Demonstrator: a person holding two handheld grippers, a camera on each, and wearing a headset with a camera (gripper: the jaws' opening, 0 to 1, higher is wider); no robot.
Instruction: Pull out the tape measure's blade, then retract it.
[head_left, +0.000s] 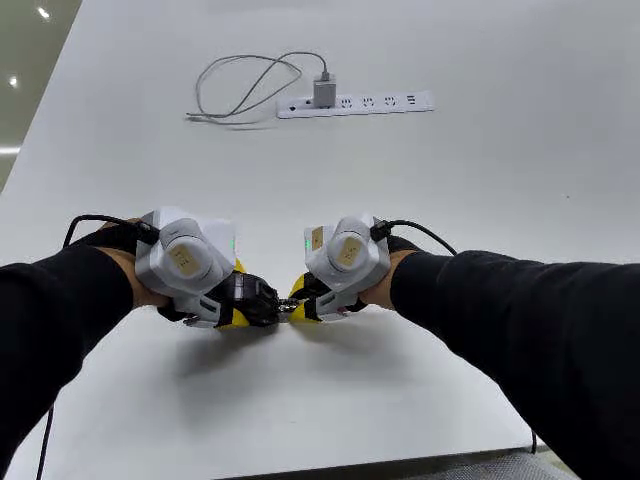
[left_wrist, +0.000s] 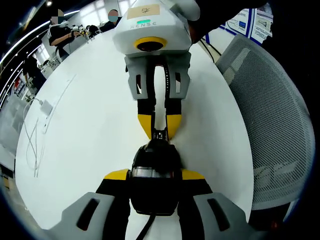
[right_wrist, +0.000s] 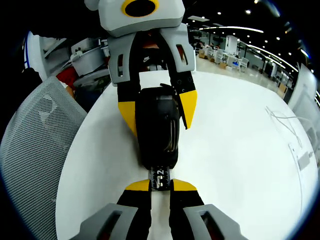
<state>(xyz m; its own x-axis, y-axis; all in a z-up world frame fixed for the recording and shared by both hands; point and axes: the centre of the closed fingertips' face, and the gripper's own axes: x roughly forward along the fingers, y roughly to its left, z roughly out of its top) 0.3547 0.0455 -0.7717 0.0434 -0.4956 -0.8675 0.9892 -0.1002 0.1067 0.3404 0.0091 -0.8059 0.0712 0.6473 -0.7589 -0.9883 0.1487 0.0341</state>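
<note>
tape measure (right_wrist: 157, 130) is being held by the closed left gripper (left_wrist: 155, 176) above the counter (head_left: 400, 200) | blade (right_wrist: 160, 175) tip is being pinched by the closed right gripper (right_wrist: 160, 187) | grippers are facing nose to nose, blade lying along that line

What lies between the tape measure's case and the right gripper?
A short stretch of blade, marked 2, runs from the case into the shut right gripper; the right gripper view shows it.
</note>
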